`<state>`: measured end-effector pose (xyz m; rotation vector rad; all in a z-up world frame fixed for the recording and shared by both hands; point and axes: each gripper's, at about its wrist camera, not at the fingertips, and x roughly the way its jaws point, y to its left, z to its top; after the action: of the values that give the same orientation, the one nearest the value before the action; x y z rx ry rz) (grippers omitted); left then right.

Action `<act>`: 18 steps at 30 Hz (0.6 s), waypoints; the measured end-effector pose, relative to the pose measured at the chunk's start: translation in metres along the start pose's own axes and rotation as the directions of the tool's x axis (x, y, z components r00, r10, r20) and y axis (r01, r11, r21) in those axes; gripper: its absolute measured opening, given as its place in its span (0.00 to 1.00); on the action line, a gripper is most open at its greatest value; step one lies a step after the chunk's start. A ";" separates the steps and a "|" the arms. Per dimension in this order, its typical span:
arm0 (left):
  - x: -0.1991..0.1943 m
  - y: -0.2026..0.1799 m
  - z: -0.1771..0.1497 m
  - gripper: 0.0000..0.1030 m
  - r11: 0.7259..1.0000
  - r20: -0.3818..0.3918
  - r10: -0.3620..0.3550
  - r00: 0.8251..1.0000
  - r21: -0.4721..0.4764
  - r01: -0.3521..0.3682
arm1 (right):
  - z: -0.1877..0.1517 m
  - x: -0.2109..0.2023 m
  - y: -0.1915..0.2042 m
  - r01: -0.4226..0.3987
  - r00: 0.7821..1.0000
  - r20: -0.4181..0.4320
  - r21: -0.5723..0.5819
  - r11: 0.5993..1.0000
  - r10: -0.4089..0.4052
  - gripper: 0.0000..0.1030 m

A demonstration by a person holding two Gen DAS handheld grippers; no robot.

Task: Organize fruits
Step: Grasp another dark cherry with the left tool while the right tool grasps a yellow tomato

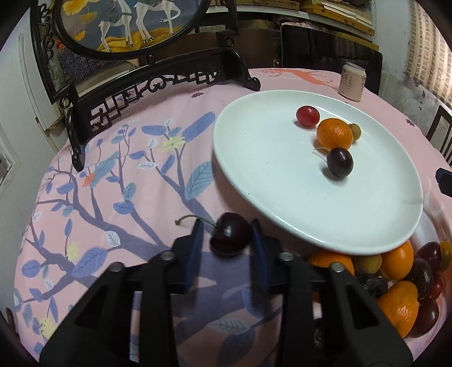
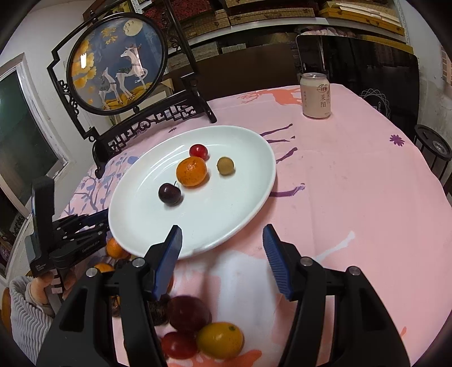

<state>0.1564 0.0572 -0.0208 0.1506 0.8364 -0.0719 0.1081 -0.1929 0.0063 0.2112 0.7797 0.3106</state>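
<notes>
Pink cloth printed with blue-leaved branches covers the bench in the left wrist view. The left claw stands partly open around a dark cherry lying on the cloth; its right finger looks to touch the fruit, the left finger sits apart from it beside the stem. Just beyond, a white plate holds a red grape, an orange mandarin, a small green fruit and a second dark cherry. A heap of loose fruit lies at the plate's near right edge. A pale can stands far back, and a black carved stand with a round deer picture rises at the left.

From the right wrist view, the right claw gapes wide and holds nothing, hovering over the plate's near rim. Below it lie a dark plum, a red fruit and a yellow-orange fruit. The left claw's body shows at the left edge.
</notes>
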 end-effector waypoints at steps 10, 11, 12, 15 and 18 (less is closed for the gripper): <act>-0.073 -0.014 -0.017 0.29 0.999 0.149 0.001 0.989 -0.037 0.005 | -0.048 -0.033 -0.008 0.029 1.000 -0.007 -0.010 1.000 -0.029 0.58; -0.080 -0.017 -0.021 0.29 0.999 0.162 -0.006 0.987 -0.038 0.013 | -0.051 -0.033 -0.008 0.034 0.999 -0.014 -0.013 0.999 -0.034 0.58; -0.090 -0.022 -0.028 0.29 0.999 0.177 -0.015 0.984 -0.034 0.022 | -0.056 -0.033 -0.009 0.035 0.999 -0.028 -0.015 0.999 -0.036 0.58; -0.100 -0.035 -0.041 0.29 0.999 0.186 -0.031 0.982 -0.010 0.033 | -0.060 -0.030 -0.007 0.025 0.999 -0.045 -0.021 0.999 -0.026 0.58; -0.103 -0.043 -0.048 0.29 0.999 0.181 -0.054 0.982 0.007 0.054 | -0.063 -0.023 -0.003 0.020 0.997 -0.069 -0.044 0.999 -0.023 0.54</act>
<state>0.0472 0.0225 0.0199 0.1216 0.6583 -0.1355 0.0481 -0.1996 -0.0234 0.1519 0.8424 0.3151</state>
